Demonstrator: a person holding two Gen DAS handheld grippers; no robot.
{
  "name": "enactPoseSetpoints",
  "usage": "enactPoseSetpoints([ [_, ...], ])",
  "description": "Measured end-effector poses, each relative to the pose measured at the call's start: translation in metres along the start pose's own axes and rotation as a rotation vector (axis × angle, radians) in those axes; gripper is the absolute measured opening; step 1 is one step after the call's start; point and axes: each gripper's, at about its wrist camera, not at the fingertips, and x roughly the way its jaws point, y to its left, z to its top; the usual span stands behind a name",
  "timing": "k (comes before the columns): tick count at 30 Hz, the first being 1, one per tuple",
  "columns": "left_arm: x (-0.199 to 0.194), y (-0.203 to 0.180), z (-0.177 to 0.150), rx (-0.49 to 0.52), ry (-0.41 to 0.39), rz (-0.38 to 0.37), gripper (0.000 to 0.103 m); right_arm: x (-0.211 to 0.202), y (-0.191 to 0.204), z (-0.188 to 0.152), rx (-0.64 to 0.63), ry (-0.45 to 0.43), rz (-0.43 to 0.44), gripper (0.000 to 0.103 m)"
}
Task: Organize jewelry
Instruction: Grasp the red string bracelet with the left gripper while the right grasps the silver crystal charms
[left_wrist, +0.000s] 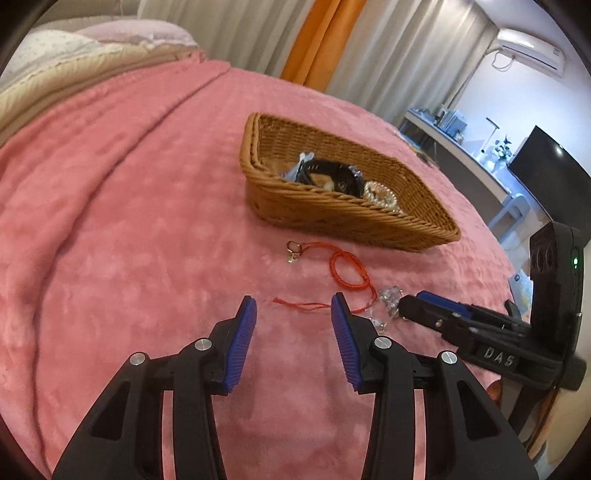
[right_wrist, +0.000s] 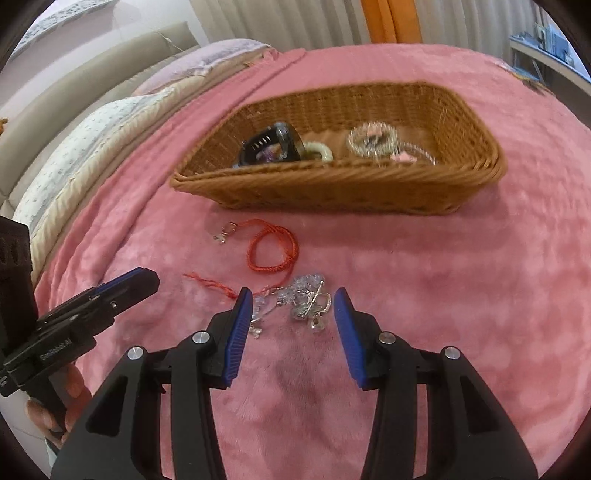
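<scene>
Fingers of the right gripper (right_wrist: 293, 308) stood apart, empty, straddling the crystal bracelet (right_wrist: 303, 299) on the blanket (right_wrist: 443, 295); the left gripper (left_wrist: 293, 314) gaped near the red cord (left_wrist: 349, 271). Tangled strands might drag both out together, missing the basket (right_wrist: 332, 195).

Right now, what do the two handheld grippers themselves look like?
Both are black plastic, with two ribbed blue pads and round silver pivot bolts. The left gripper shows white lettering on its side in the right wrist view. The right gripper bears raised letters "DAS" and a green light on its upright black body.
</scene>
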Motion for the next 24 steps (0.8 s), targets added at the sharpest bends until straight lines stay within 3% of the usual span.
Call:
enactPoseSetpoints([
  [4,0.010,-0.002,0.000,-0.002,0.021,-0.019,0.040,0.007,0.004,-0.003,-0.025,0.018,0.002,0.042],
  [5,0.013,-0.003,-0.001,0.002,0.027,-0.021,0.040,0.006,0.004,-0.004,-0.033,0.014,-0.003,0.033],
  [6,0.016,-0.005,-0.002,0.007,0.033,-0.022,0.040,0.005,0.004,-0.004,-0.041,0.014,0.000,0.015],
  [9,0.021,-0.012,-0.004,0.026,0.045,-0.021,0.040,-0.004,-0.006,-0.004,-0.027,-0.009,-0.001,0.002],
  [16,0.032,-0.025,-0.003,0.052,0.081,-0.036,0.040,-0.027,-0.037,-0.001,0.026,-0.063,0.002,0.002],
  [20,0.037,-0.033,0.000,0.079,0.065,-0.011,0.040,-0.019,-0.037,0.000,0.057,-0.016,0.110,0.003],
  [22,0.040,-0.034,0.003,0.082,0.064,-0.006,0.040,-0.014,-0.032,0.002,0.048,0.003,0.125,0.008],
  [24,0.041,-0.031,0.004,0.072,0.065,-0.011,0.040,-0.009,-0.021,0.004,0.022,0.005,0.109,0.025],
])
